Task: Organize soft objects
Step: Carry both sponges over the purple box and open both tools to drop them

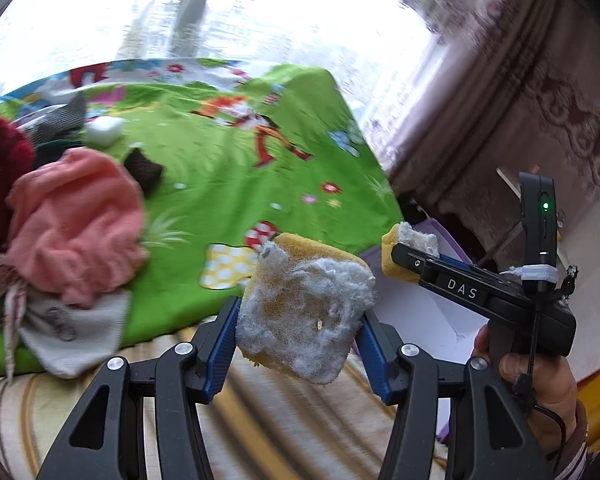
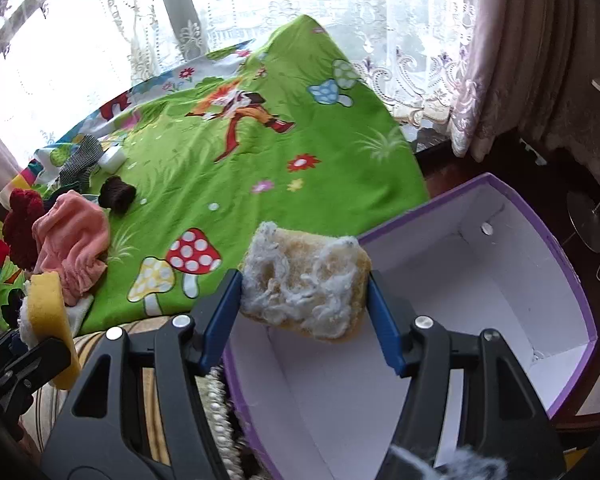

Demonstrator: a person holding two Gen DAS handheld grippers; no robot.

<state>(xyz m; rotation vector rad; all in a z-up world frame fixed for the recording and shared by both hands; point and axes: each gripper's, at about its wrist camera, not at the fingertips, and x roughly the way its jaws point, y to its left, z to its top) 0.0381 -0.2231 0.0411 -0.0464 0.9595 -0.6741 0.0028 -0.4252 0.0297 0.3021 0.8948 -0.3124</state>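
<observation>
1. Your left gripper (image 1: 300, 320) has its jaws clamped on a yellow sponge (image 1: 306, 312) with a frayed white scrub layer facing the camera. It hangs in the air just off the near edge of the green blanket (image 1: 228, 184), over the striped cover (image 1: 260, 412) of the bed.
2. Your right gripper (image 2: 304, 300) has its jaws clamped on a second sponge (image 2: 306, 286), same kind, fuzzy white side toward you. That one sits right above the near wall of the purple box (image 2: 500, 280), which stands beside the blanket's right edge with its white inside showing.
3. From the left camera you can see the right gripper (image 1: 410, 258) off to the side with its sponge (image 1: 404, 248) pinched at the tip, and your right hand (image 1: 540, 384) on the handle.
4. On the blanket's left side there's a heap: a pink cloth (image 2: 74, 236), a dark red knit thing (image 2: 20, 224) touching it, and a checked grey cloth (image 2: 80, 160) farther back.
5. A white block (image 2: 112, 158) lies just beside the checked cloth, and a dark brown knit piece (image 2: 118, 196) sits near the pink cloth, apart from the heap.
6. Lace curtains (image 2: 340, 20) hang behind the blanket.
</observation>
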